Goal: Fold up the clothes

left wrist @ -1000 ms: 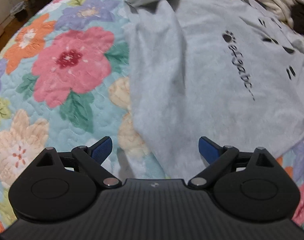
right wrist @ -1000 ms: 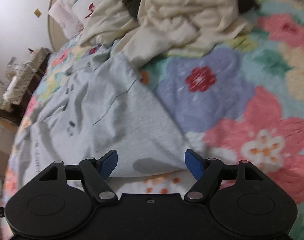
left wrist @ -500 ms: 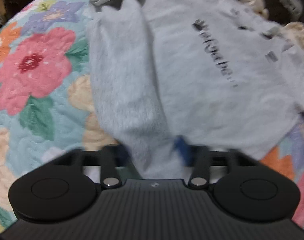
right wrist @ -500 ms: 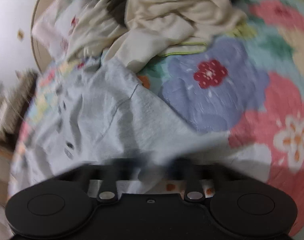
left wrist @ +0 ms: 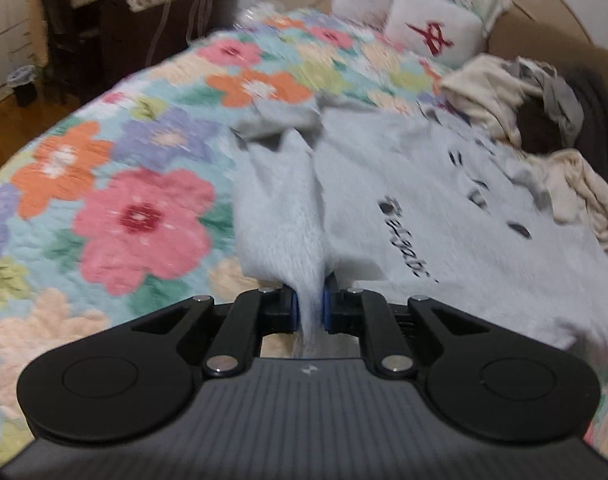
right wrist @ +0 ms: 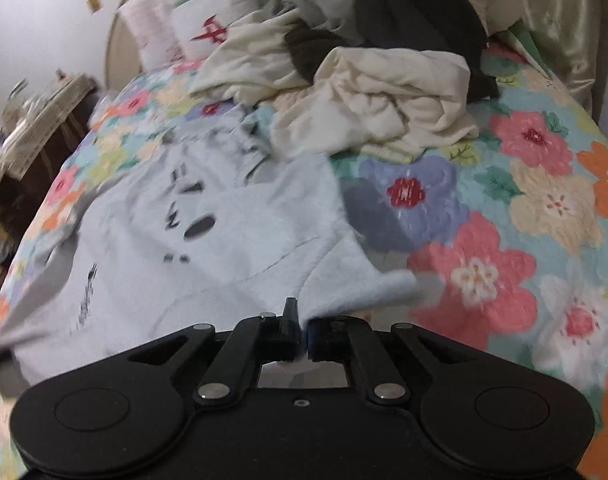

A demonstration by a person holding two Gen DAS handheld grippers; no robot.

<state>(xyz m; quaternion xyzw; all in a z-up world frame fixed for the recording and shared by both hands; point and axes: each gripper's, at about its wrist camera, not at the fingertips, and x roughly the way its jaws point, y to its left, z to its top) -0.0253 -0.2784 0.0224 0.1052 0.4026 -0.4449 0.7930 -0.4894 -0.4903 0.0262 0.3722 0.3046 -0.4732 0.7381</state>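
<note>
Change: both tools, wide a second ago, now pinch the grey T-shirt point(left wrist: 384, 184).
Left tool point(left wrist: 309, 307): clamped on hem, 6 o'clock.
Right tool point(right wrist: 303, 334): apparently gripping hem too.
Meaning: fold lift starting.

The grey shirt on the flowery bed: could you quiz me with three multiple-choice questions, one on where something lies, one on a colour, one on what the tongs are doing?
1. Where is the heap of unfolded clothes?
A. beyond the grey shirt, toward the pillows
B. on the floor
C. on top of the dresser

2. What colour is the emblem on the white pillow?
A. blue
B. red
C. green

3. What are both tongs doing?
A. gaping open
B. clamped on the shirt's edge
C. holding a pillow

Answers:
1 A: heap of unfolded clothes lies past the grey shirt.
2 B: white pillow bears a red mark.
3 B: left tongs and right tongs pinch grey fabric.
</note>
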